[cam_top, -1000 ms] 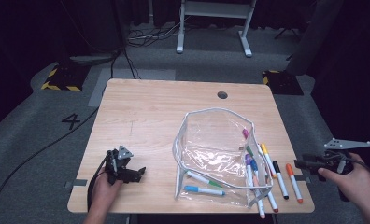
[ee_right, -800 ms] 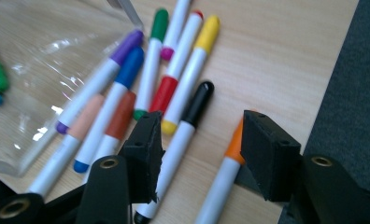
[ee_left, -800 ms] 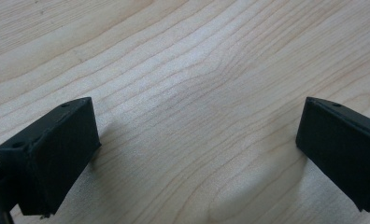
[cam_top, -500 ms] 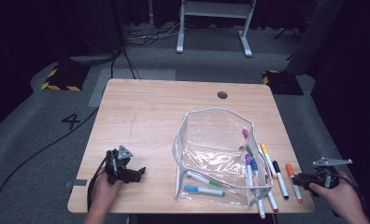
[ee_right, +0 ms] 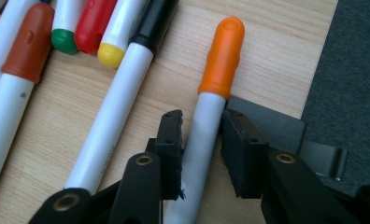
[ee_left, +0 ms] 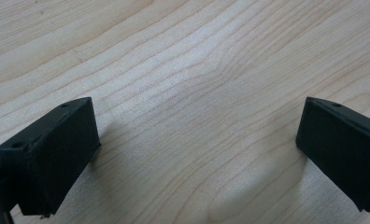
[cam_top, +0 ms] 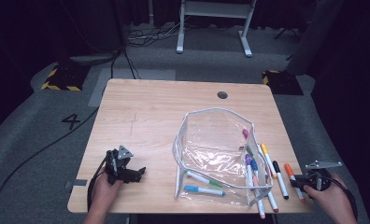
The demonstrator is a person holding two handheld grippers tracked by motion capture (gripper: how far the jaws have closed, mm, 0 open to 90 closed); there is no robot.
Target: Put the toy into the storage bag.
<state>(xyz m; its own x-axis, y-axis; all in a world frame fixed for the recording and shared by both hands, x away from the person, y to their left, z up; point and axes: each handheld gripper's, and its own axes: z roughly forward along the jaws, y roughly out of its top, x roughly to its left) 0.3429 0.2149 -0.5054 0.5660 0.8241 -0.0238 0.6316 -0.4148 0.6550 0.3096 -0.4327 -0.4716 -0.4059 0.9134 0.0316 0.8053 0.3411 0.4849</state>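
- My right gripper (ee_right: 199,133) has just been closing its jaws; they now sit against both sides of the orange-capped marker (ee_right: 211,102), gripping its white barrel.
- That marker lies on the table (cam_top: 164,116) near its right edge, just beside the black-capped marker (ee_right: 127,88).
- Further markers lie beside the clear plastic pouch (cam_top: 216,149).
- My left gripper (ee_left: 192,154) rests with jaws spread wide over bare wood, holding nothing.

The marker with the orange cap (ee_right: 222,56) has a white barrel; beside it lie white markers capped black (ee_right: 152,21), yellow (ee_right: 111,53), red (ee_right: 90,25), green (ee_right: 64,39) and brown (ee_right: 28,44). The table (cam_top: 164,116) is pale wood grain, the pouch (cam_top: 216,154) clear with grey edging.
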